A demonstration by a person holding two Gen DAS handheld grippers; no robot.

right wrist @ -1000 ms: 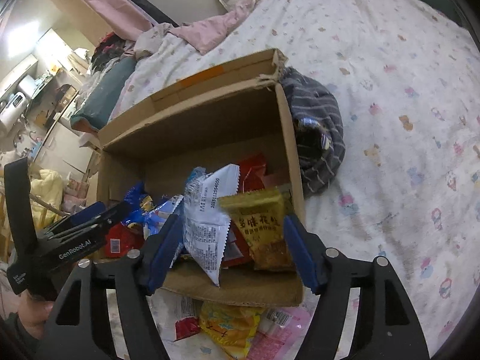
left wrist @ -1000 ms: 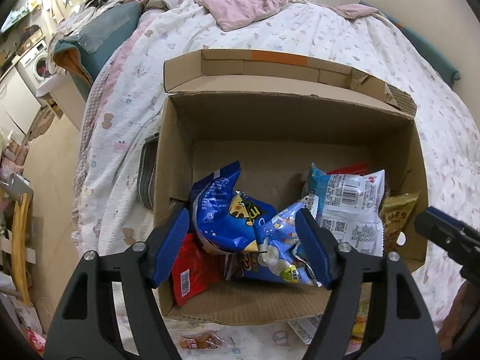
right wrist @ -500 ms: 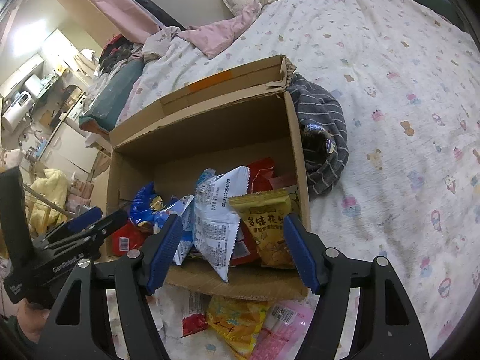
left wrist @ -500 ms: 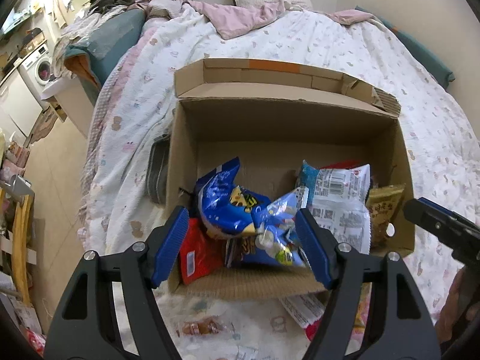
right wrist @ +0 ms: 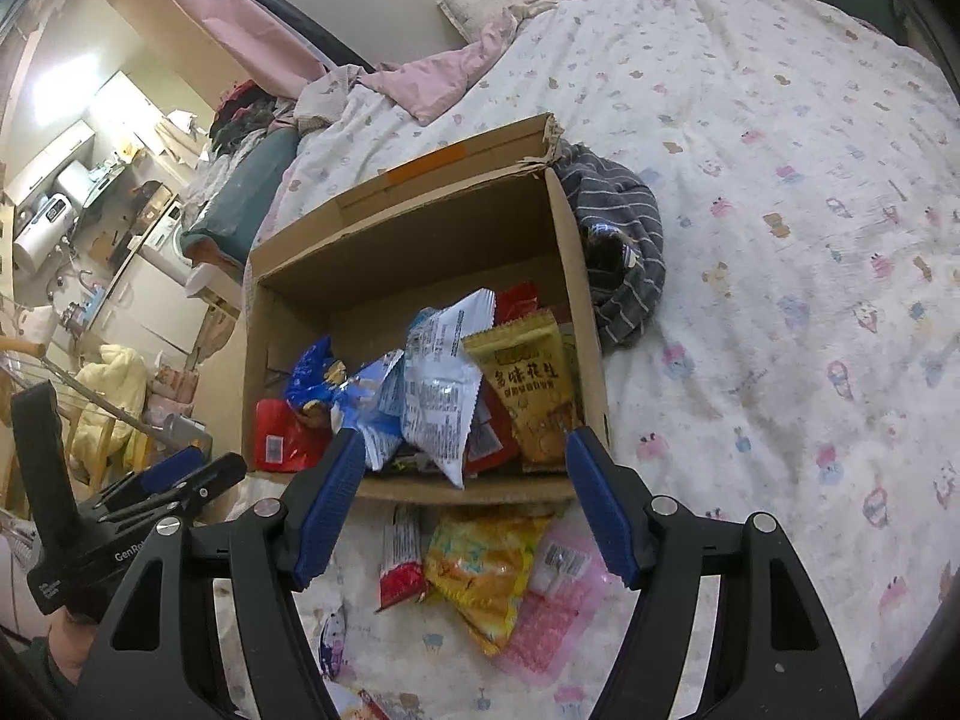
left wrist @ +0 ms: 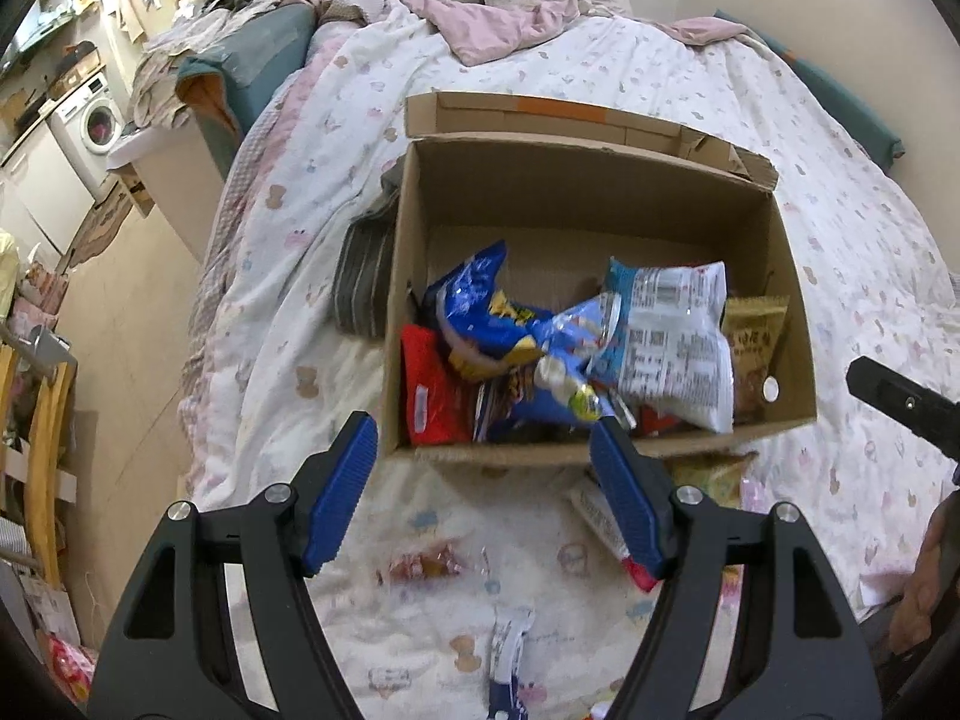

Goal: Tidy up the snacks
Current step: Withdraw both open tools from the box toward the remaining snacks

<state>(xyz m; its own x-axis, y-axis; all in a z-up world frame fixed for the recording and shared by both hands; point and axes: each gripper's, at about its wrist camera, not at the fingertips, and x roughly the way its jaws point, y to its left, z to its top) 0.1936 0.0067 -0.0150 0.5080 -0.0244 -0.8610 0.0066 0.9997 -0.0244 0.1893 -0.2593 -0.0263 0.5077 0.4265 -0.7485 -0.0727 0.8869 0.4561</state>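
An open cardboard box sits on the bed with several snack bags inside: a blue bag, a red one, a white-backed one and a yellow peanut bag. Loose on the bedspread before the box lie a yellow bag, a pink pack, a red-tipped packet and a small wrapped snack. My left gripper hangs open and empty above the box's near edge. My right gripper is likewise open, empty, over the same edge.
A grey striped cloth lies against the box's right side. The patterned bedspread stretches right and far; pillows and pink bedding sit at the head. The bed's left edge drops to a floor with a washing machine and clutter.
Both grippers have drawn back and up from the box, so it looks smaller and more of the loose snacks before it show. Neither jaw width changed.
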